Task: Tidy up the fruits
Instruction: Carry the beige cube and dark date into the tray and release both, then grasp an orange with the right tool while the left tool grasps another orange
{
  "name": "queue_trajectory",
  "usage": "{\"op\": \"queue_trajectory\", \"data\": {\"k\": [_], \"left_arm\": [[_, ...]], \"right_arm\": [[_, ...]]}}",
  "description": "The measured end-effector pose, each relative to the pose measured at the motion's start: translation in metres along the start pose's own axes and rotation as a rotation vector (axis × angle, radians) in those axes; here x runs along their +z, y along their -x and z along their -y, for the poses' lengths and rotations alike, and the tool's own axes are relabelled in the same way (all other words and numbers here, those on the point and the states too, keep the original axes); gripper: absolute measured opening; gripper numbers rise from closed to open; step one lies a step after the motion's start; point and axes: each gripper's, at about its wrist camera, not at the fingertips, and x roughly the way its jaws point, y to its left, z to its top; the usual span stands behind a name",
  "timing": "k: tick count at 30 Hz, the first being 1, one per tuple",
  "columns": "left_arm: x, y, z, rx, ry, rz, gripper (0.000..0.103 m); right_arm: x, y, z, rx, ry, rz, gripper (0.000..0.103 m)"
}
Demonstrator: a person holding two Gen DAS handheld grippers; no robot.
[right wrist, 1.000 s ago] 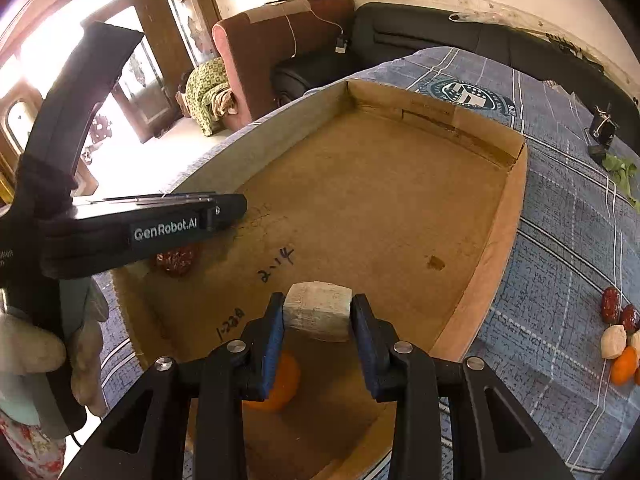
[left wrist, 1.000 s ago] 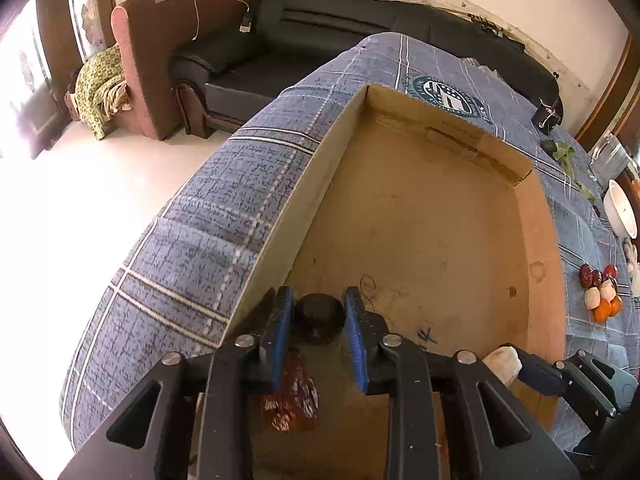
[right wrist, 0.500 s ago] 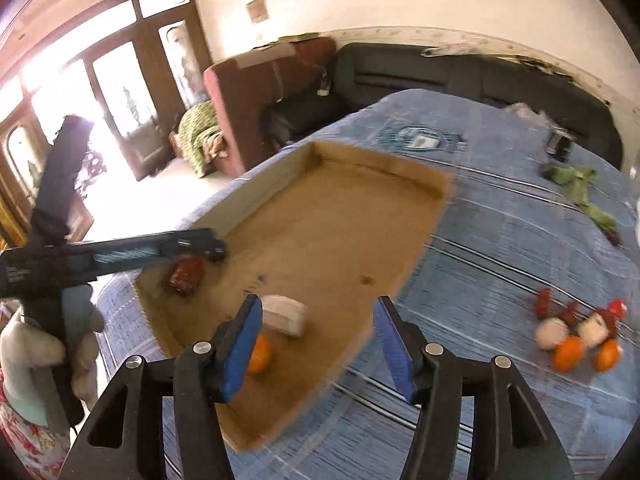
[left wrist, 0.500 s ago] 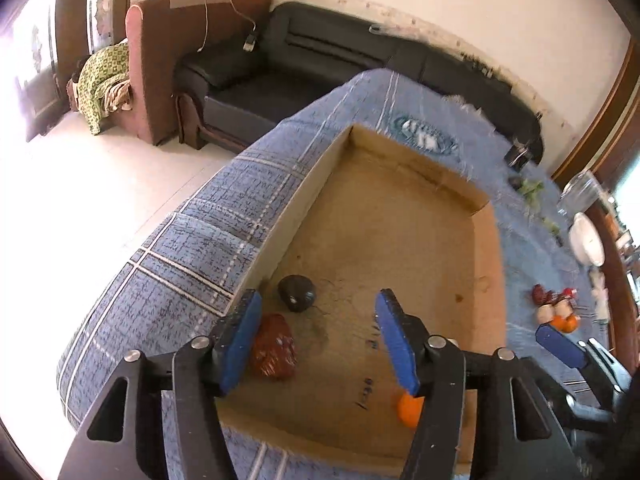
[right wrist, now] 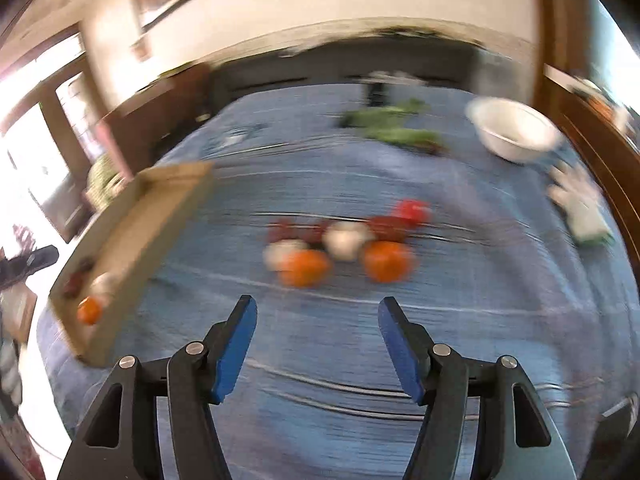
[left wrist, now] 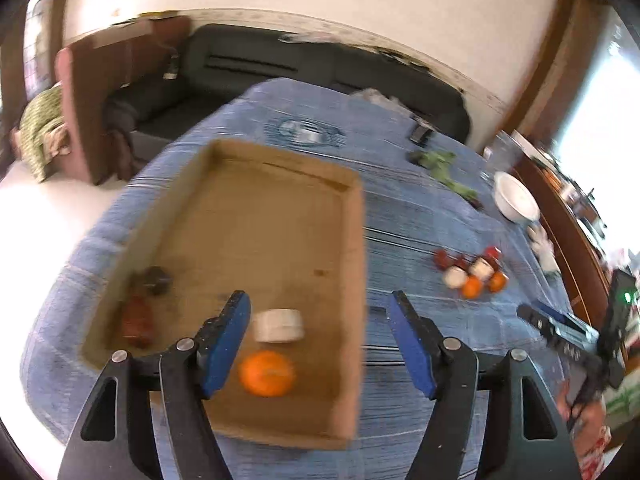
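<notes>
Both tongs, left (left wrist: 320, 340) and right (right wrist: 318, 344), are opening with nothing between them. Cardboard tray (left wrist: 352, 240) holds four fruits, one an orange (left wrist: 267, 373); about seven more pile (right wrist: 344, 244) on the blue-clothed worktop (right wrist: 440, 320).

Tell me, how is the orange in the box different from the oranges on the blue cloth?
The orange in the box lies inside the cardboard box, beside a white block. The two oranges on the cloth lie outside it, crowded among red and white pieces. All look round, orange and much alike.
</notes>
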Motion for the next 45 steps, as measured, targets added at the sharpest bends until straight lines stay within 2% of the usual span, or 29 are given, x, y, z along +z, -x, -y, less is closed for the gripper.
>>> {"op": "queue_trajectory", "data": {"k": [4, 8, 13, 18, 19, 21, 24, 26, 29, 30, 34, 38, 41, 43, 45], "left_arm": [[-0.003, -0.030, 0.046, -0.047, -0.074, -0.053, 0.070], [-0.004, -0.058, 0.081, -0.088, -0.113, -0.091, 0.070], [-0.003, -0.096, 0.118, -0.134, -0.146, -0.115, 0.070], [-0.014, -0.115, 0.148, -0.125, -0.268, -0.083, 0.069], [-0.015, -0.116, 0.150, -0.129, -0.282, -0.076, 0.068], [-0.018, -0.121, 0.154, -0.137, -0.312, -0.070, 0.056], [-0.019, -0.131, 0.158, -0.152, -0.332, -0.083, 0.044], [-0.021, -0.135, 0.161, -0.151, -0.348, -0.082, 0.043], [-0.022, -0.138, 0.165, -0.161, -0.361, -0.085, 0.043], [-0.022, -0.139, 0.166, -0.163, -0.367, -0.086, 0.043], [-0.019, -0.143, 0.173, -0.182, -0.383, -0.084, 0.043], [-0.016, -0.151, 0.186, -0.229, -0.417, -0.082, 0.043], [-0.021, -0.152, 0.193, -0.221, -0.458, -0.068, 0.042], [-0.023, -0.149, 0.192, -0.224, -0.462, -0.053, 0.031], [-0.021, -0.147, 0.188, -0.256, -0.436, -0.052, 0.028]], "right_arm": [[0.002, 0.004, 0.043, -0.034, -0.098, 0.008, 0.068], [0.006, 0.000, 0.067, -0.033, -0.165, 0.005, 0.068], [0.021, -0.024, 0.068, -0.004, -0.197, -0.002, 0.068], [0.034, -0.053, 0.060, 0.030, -0.194, -0.015, 0.066], [0.035, -0.057, 0.058, 0.032, -0.186, -0.020, 0.064], [0.036, -0.065, 0.053, 0.029, -0.154, -0.033, 0.054], [0.034, -0.072, 0.049, 0.037, -0.123, -0.041, 0.053], [0.033, -0.075, 0.047, 0.046, -0.111, -0.050, 0.052], [0.031, -0.077, 0.041, 0.083, -0.086, -0.066, 0.036], [0.031, -0.076, 0.041, 0.085, -0.085, -0.065, 0.035], [0.029, -0.069, 0.048, 0.000, -0.093, -0.044, 0.035], [0.027, -0.064, 0.070, 0.001, -0.164, -0.035, 0.035], [0.026, -0.063, 0.076, 0.014, -0.186, -0.032, 0.035], [0.026, -0.063, 0.075, 0.011, -0.182, -0.030, 0.035], [0.026, -0.063, 0.072, 0.000, -0.169, -0.027, 0.035]]}}
